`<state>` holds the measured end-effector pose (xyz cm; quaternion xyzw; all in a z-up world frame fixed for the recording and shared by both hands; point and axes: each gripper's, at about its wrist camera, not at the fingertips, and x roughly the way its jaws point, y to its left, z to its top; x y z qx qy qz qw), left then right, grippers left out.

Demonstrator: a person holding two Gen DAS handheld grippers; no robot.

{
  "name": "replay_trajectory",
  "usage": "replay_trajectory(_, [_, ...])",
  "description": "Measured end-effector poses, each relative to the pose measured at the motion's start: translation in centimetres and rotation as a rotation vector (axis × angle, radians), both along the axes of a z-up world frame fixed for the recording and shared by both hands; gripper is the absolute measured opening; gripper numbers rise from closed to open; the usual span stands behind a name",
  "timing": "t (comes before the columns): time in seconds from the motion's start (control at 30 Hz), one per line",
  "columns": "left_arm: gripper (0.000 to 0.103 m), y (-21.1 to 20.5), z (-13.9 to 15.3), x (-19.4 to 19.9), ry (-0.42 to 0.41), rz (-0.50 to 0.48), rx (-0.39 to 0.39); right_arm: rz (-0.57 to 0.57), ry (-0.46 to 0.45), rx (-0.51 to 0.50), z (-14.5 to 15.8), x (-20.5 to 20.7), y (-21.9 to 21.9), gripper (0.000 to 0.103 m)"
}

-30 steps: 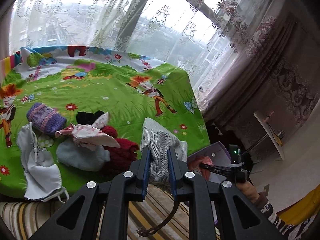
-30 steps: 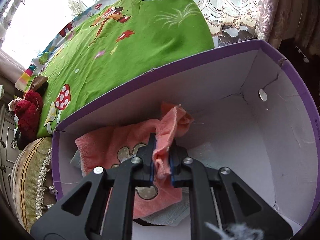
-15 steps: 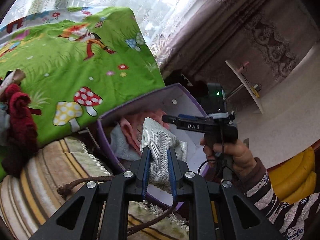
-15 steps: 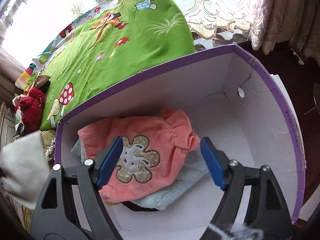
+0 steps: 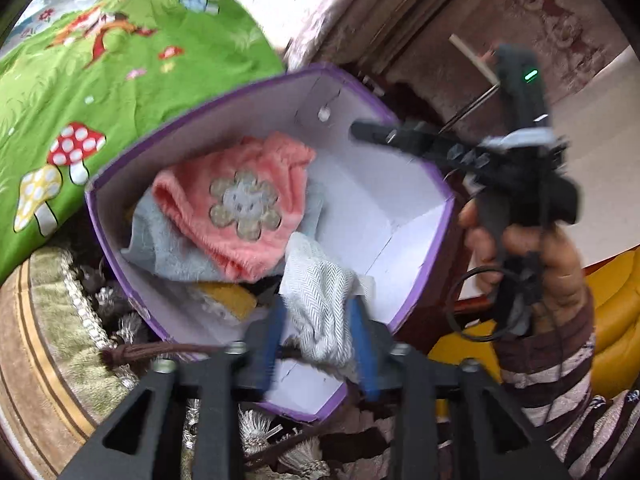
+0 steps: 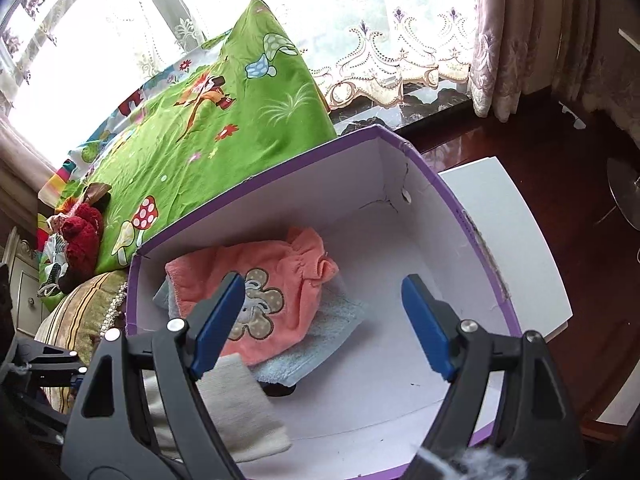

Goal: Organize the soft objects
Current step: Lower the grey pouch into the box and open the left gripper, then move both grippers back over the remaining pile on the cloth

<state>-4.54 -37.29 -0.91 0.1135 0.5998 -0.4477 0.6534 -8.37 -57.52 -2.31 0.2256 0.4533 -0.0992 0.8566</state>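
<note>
A purple-rimmed white box [image 5: 224,96] [image 6: 280,168] holds a pink flower-patch cloth [image 5: 240,208] [image 6: 288,276] lying on a light blue towel [image 5: 168,248] [image 6: 320,332]. My left gripper [image 5: 318,312] hangs over the box's near corner. Its jaws are opening, and a grey herringbone cloth [image 5: 320,280] [image 6: 240,408] sags loose between them into the box. My right gripper [image 6: 322,284] stands wide open above the pink cloth with nothing between its fingers. In the left wrist view, a hand [image 5: 520,248] holds it beside the box.
A green cartoon bedsheet [image 6: 200,120] rises behind the box, with a red knitted piece [image 6: 82,236] on its far left. A striped fringed cushion [image 5: 52,340] lies left of the box, a white board [image 6: 520,240] right of it, and something yellow [image 5: 232,296] inside it.
My left gripper carried the grey cloth from over the bed down to the box and spread its jaws. My right gripper let go of the pink cloth, opened wide and pulled up.
</note>
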Motion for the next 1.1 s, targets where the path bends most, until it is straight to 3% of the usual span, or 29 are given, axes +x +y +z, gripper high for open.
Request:
replay_trajectory(0.1, [0.058,0.3,-0.5,0.3,0.007,0.020,0.027,0.000,-0.018,0.003,0.4,-0.4,-0.1,0.083])
replay_trajectory(0.43, [0.058,4.8,1.2,2.2,0.042,0.161,-0.105,0.034,-0.026,0.022,0.8,-0.5,1.4,0.083])
replay_trajectory(0.57, [0.058,7.2,2.3,2.6,0.014,0.210,-0.163,0.070,-0.013,0.029,0.6,0.0,3.0,0.083])
replay_trajectory(1.1, [0.058,20.9,5.6,5.8,-0.064,0.480,-0.329,0.366,-0.031,-0.024,4.0,6.5,15.2,0.083])
